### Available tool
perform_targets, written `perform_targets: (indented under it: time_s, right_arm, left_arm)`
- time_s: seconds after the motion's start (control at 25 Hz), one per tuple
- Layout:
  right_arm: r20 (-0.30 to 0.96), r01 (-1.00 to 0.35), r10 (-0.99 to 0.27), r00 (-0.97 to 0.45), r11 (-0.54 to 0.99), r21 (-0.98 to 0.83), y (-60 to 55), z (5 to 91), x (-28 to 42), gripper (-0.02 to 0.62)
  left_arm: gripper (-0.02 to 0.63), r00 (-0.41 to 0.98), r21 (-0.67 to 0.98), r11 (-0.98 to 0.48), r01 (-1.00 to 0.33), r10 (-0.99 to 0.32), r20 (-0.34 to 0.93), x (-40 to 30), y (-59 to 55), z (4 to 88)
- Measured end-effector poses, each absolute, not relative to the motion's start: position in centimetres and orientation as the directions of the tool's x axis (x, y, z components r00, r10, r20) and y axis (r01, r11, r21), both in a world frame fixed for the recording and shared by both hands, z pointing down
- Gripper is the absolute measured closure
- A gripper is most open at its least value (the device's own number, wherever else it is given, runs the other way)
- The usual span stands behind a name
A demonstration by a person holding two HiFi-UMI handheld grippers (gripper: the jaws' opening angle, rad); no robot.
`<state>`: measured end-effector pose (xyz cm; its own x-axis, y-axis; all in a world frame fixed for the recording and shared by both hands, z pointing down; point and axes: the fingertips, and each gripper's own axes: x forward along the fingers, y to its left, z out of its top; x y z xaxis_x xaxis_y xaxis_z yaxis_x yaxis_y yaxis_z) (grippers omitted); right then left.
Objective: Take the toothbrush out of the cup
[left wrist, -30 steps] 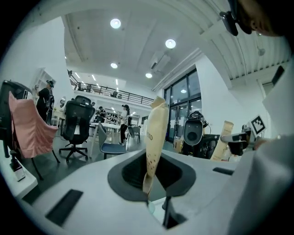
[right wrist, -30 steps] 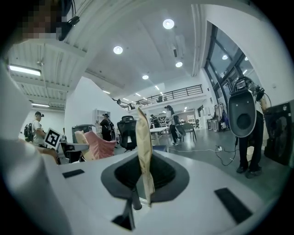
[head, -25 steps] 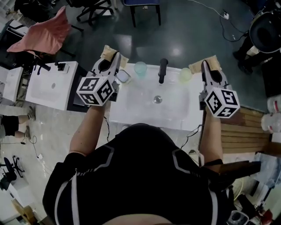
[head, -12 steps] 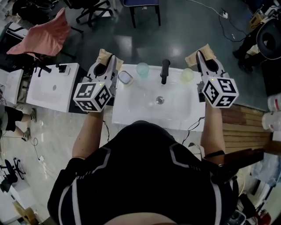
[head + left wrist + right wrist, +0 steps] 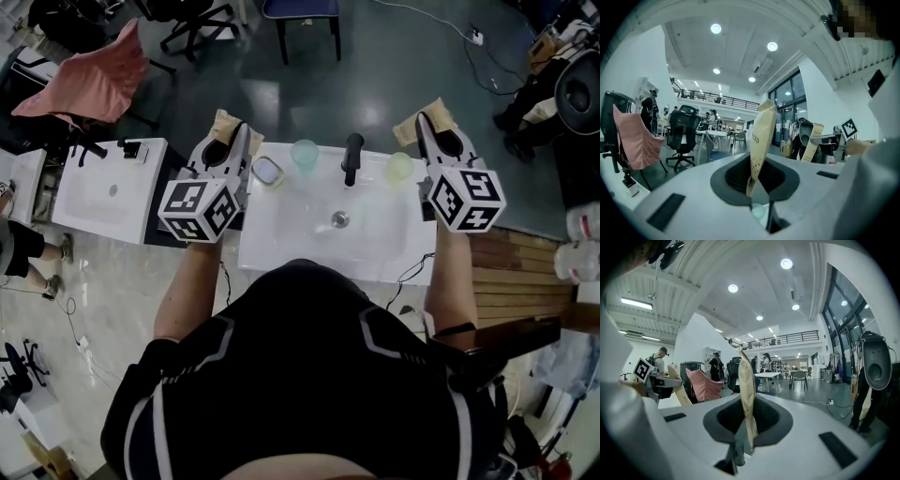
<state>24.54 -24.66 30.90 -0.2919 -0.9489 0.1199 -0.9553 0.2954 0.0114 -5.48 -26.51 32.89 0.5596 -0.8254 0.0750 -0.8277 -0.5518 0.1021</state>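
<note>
Fixtures around the wash station.
A black faucet (image 5: 352, 156) is standing at the rear rim of a white sink (image 5: 298, 230); a second white basin (image 5: 103, 192) is lying to its left, a pink cloth (image 5: 89, 80) is hanging at the upper left, and wooden slats (image 5: 511, 274) are lying at the right.

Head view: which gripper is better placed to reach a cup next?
Right, probably. The right gripper sits just beside the yellow-green cup; the left gripper has a small dish between it and the teal cup. No toothbrush shows.
</note>
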Motion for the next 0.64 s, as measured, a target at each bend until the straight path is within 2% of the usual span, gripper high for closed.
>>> perform_targets:
  time_s: [0.64]
  right_arm:
    - [0.122,-0.96,-0.953,-0.277,0.281,0.016,-24.34,30.62,24.63,0.558]
  left_arm:
    - [0.577,0.574,0.109,-0.567,-0.817,-0.817,0.054,-5.26,-26.46,32.54]
